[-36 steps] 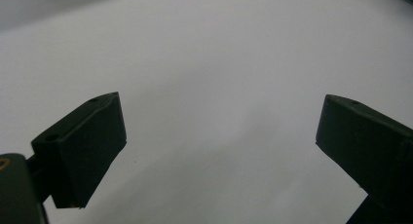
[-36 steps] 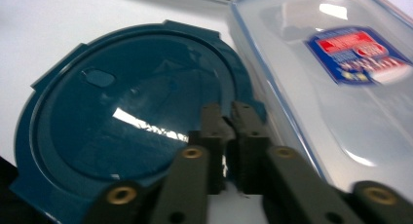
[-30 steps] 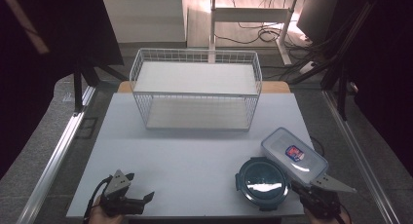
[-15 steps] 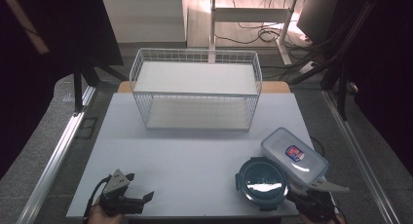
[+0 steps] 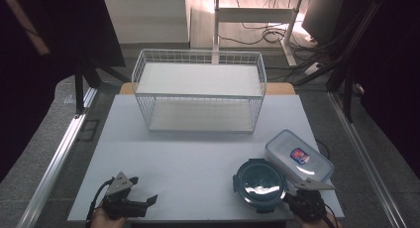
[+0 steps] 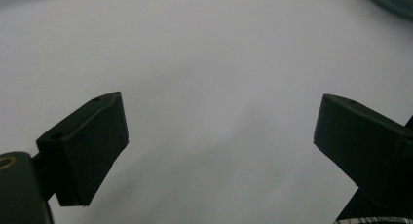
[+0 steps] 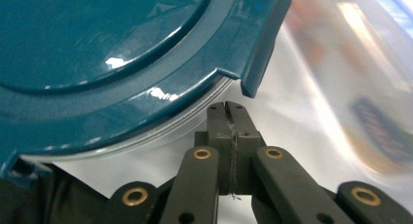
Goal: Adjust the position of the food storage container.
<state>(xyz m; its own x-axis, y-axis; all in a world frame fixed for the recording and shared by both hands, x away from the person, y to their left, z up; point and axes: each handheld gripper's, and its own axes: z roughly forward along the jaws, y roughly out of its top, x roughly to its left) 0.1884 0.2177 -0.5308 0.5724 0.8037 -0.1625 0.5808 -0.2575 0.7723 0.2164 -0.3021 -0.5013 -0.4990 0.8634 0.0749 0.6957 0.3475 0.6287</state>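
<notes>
A round container with a teal lid point(image 5: 258, 184) point(image 7: 97, 53) sits near the table's front right. A clear rectangular container with a label on its lid point(image 5: 298, 156) point(image 7: 370, 87) lies just right of it and behind. My right gripper point(image 5: 291, 198) point(image 7: 228, 107) is shut with nothing between its jaws. Its tips point into the gap between the two containers, right at the teal lid's rim, below a lid tab. My left gripper point(image 5: 142, 190) point(image 6: 219, 102) rests at the front left over the bare white table, open and empty.
A white wire basket point(image 5: 198, 96) stands empty at the back middle of the white tabletop point(image 5: 198, 153). Grey floor, metal rails and desk legs with cables surround the table.
My right gripper has slid left and toward the table's front edge, sinking a little, and now sits closer to the teal lid. The left gripper has kept still.
</notes>
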